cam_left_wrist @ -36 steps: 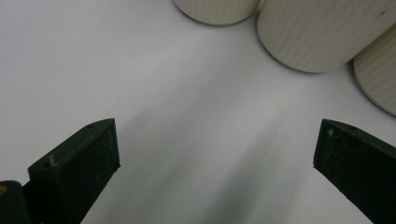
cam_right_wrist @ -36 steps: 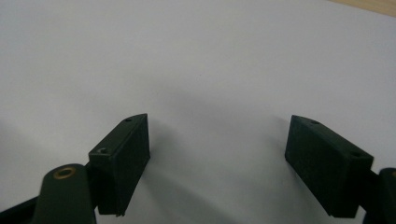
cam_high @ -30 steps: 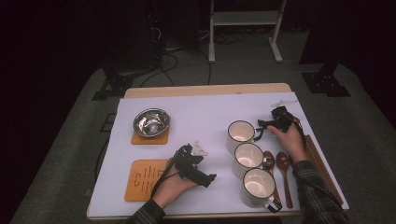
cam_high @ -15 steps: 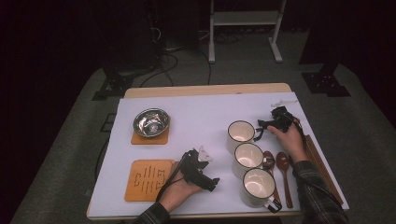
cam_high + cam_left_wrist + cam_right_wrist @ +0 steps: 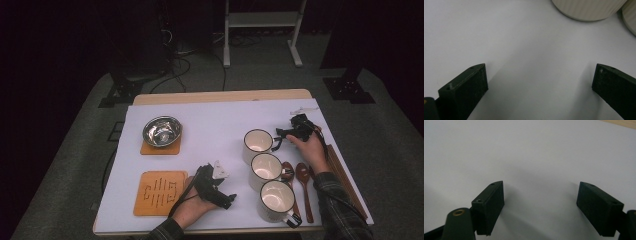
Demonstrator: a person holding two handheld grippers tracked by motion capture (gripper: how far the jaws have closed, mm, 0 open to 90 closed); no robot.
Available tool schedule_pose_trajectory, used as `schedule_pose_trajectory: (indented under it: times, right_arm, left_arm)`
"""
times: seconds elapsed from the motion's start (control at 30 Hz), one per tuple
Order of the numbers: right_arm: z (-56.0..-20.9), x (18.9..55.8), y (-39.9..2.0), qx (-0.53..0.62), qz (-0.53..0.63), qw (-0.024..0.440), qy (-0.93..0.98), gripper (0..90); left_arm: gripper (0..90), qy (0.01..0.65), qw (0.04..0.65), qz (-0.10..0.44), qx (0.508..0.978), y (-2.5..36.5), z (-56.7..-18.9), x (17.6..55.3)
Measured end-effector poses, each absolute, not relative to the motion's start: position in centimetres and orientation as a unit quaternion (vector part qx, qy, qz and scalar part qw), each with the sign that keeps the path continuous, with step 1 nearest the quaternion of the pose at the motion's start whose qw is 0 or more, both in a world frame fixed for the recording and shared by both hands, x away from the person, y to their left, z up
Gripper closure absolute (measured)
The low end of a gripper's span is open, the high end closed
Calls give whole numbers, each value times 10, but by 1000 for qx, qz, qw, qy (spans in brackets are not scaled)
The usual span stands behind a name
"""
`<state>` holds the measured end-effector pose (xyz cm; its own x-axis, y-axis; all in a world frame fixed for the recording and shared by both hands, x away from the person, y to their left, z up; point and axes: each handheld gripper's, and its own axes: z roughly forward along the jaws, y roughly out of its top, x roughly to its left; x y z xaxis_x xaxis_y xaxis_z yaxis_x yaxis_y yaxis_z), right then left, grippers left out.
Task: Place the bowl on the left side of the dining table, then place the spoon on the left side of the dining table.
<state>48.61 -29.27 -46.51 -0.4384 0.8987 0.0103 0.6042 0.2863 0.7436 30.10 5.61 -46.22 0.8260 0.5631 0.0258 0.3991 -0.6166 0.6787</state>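
High view: my left gripper (image 5: 224, 196) lies low on the white table cover (image 5: 215, 125) near the front edge, just right of the empty wooden trivet (image 5: 159, 192) and left of the near mug (image 5: 275, 201), while my right gripper (image 5: 286, 134) sits far right, just beside the far mug (image 5: 258, 145); middle mug (image 5: 266, 171) stands between them. Left gripper view: jaws wide apart over bare cover, nothing held, mug bases (image 5: 587, 9) farther off at the top. Right gripper view: jaws also spread, empty, so I judge this the reach step, and next I'd close on a mug.
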Motion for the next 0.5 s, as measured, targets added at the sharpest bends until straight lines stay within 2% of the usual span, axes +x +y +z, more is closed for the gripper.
schedule_pose_trajectory:
  times: [0.43,0.5]
  right_arm:
    - [-458,488,-293,502,333,201,773,211]
    - [-453,487,-294,509,338,198,766,183]
  left_arm:
    - [0,268,358,124,886,58,-465,299]
    - [0,269,359,123,885,58,-465,299]
